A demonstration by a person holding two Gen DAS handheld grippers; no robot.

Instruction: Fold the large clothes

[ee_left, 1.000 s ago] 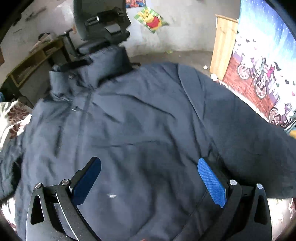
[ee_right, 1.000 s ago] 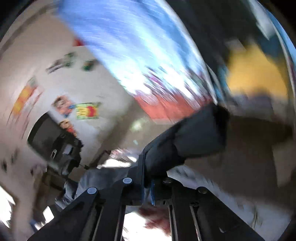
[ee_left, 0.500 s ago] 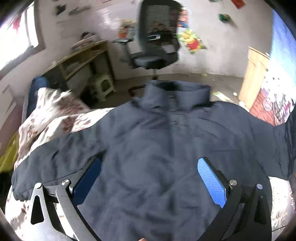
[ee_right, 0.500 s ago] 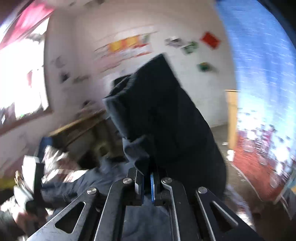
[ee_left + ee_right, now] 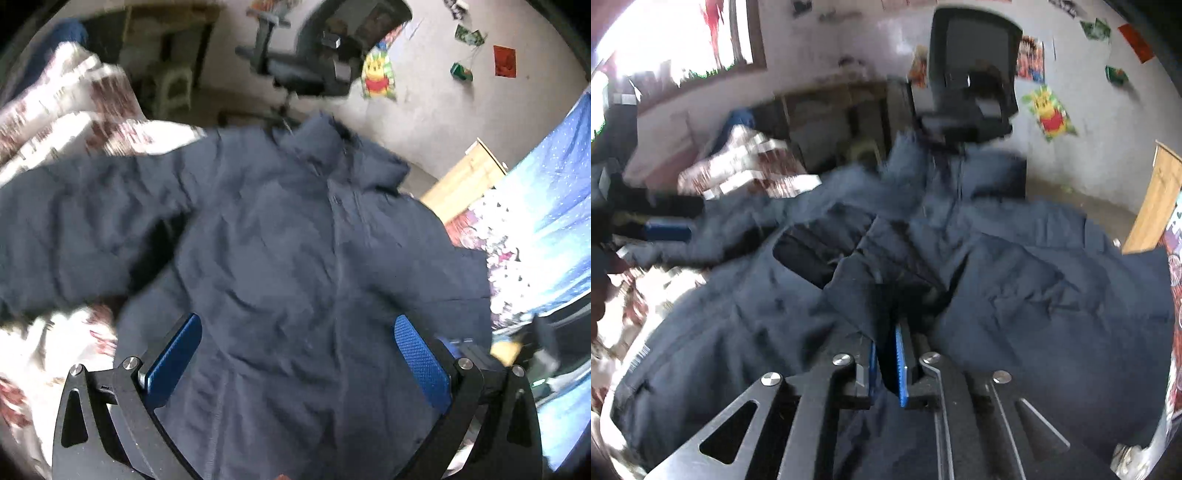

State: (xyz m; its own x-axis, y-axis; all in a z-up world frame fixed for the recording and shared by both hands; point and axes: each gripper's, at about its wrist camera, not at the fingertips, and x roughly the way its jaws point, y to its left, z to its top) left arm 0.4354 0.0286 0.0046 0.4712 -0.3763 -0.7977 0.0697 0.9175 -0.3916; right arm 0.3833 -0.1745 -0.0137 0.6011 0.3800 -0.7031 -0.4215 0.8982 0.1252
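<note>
**Right sleeve pinched, left tool spread over the jacket**

My left gripper [image 5: 297,356] hangs above the dark navy jacket [image 5: 295,258] with its blue pads [image 5: 421,360] spread wide apart, grasping nothing. The jacket lies front up on the floral bedspread [image 5: 74,118], collar toward the far office chair [image 5: 971,74], one sleeve stretched out to the left. My right gripper [image 5: 888,363] is clenched on a fold of the jacket's sleeve [image 5: 886,266], which is drawn across the chest. The view is blurred.
</note>
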